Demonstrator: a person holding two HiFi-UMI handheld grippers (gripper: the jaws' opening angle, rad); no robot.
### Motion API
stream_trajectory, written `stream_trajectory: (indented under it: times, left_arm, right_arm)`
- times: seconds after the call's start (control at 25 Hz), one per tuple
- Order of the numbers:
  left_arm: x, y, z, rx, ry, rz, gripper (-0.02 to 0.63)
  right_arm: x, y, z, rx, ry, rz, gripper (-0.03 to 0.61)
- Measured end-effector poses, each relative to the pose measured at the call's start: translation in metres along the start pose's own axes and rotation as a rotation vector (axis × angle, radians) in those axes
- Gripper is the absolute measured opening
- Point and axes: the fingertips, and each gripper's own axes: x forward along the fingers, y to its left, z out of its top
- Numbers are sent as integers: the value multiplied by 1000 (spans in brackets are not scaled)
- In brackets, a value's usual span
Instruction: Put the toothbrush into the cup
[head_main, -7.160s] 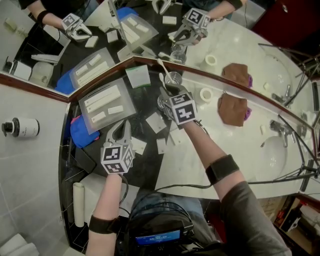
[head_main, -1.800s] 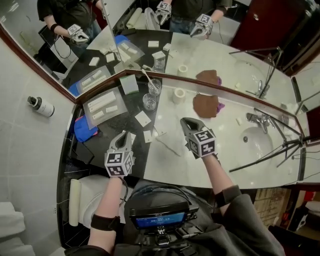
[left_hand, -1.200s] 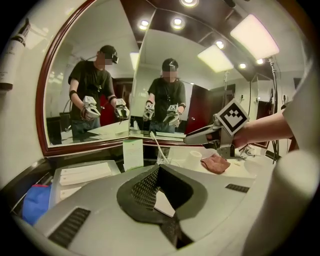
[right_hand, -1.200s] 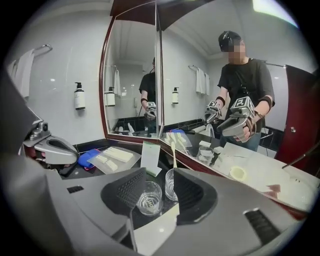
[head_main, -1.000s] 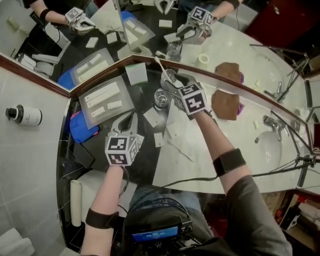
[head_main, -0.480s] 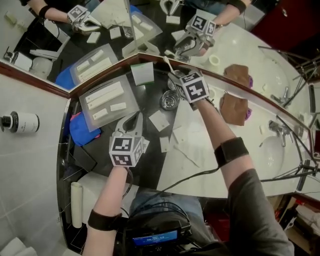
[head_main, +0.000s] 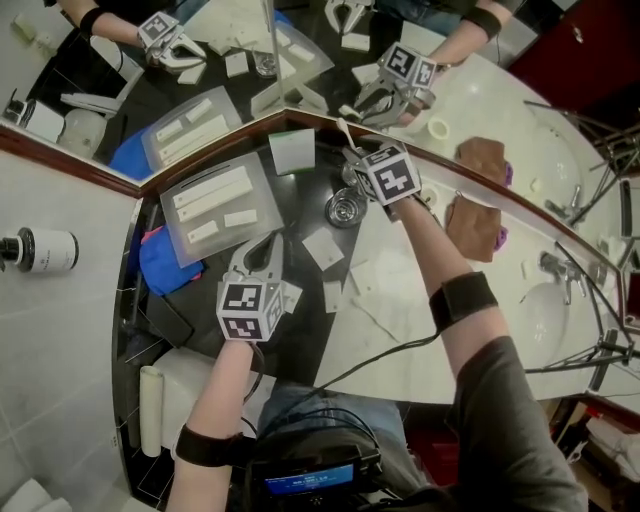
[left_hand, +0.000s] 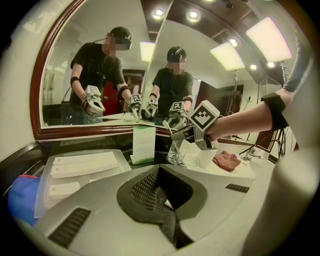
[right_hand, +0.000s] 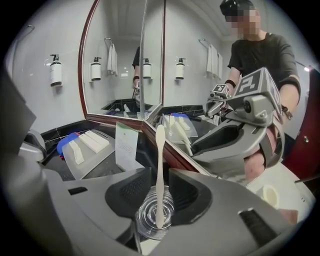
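Right gripper (right_hand: 159, 180): jaws just closing, straddling toothbrush (right_hand: 159, 150) in cup (right_hand: 167, 220), not pinching. Left gripper (left_hand: 160, 175) clenched, empty. Risk: an off-centre squeeze levers toothbrush and tips cup.

Bright, even lighting; fisheye-bent, dark-cornered edges

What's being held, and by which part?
Nothing yet: right gripper jaws have just been closing around the toothbrush handle, not touching; left gripper shut, empty.

Left gripper (head_main: 262, 246): jaws together, nothing between them.
Right gripper (head_main: 355, 166): arm outstretched; jaws have just been closing, apart around the toothbrush (right_hand: 160, 165).
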Motion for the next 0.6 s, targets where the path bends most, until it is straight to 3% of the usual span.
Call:
stream_trajectory:
  times: [0.12, 0.6]
  left_arm:
    - [0, 2, -3, -3, 7, 6, 3]
    - [-5, -3, -5, -15, 5, 16, 2]
  right_arm:
    - [2, -3, -1, -30, 9, -12, 63]
    - [-18, -10, 9, -25, -74, -56, 55]
